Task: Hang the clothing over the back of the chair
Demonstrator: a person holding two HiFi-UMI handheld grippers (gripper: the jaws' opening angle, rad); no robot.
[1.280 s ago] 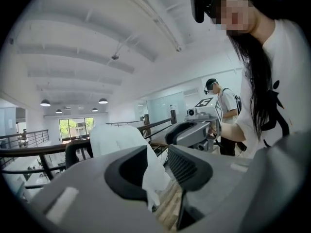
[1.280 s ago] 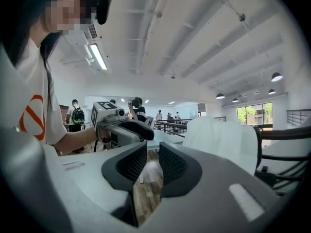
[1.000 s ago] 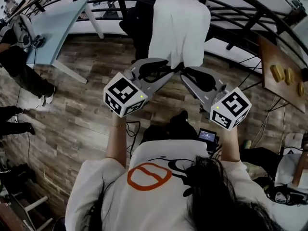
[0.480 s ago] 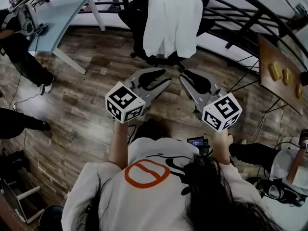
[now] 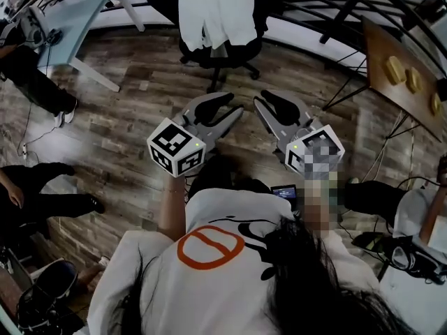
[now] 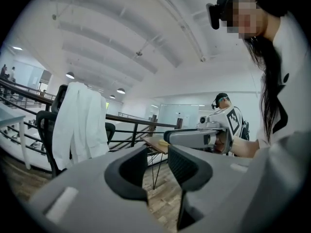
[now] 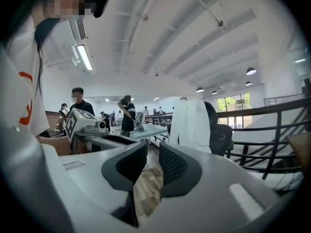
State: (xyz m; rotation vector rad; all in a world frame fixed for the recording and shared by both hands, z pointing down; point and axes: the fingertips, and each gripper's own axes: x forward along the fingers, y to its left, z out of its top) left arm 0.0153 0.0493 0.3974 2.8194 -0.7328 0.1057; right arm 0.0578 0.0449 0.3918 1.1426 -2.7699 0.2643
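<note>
In the head view we find the white clothing (image 5: 213, 9) draped over the back of the chair (image 5: 222, 56), well apart from both tools. The left gripper (image 5: 235, 105) stands parted and empty, the right gripper (image 5: 259, 106) all but closed on nothing. The left gripper view alone shows the garment's hanging folds; we judge it soft, light and limp, best pinched at a shoulder edge. The right gripper view adds people (image 7: 127, 111) beyond.

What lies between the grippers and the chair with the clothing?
Only bare wooden floor, per the head view, separates the left gripper and right gripper from the chair holding the clothing.
</note>
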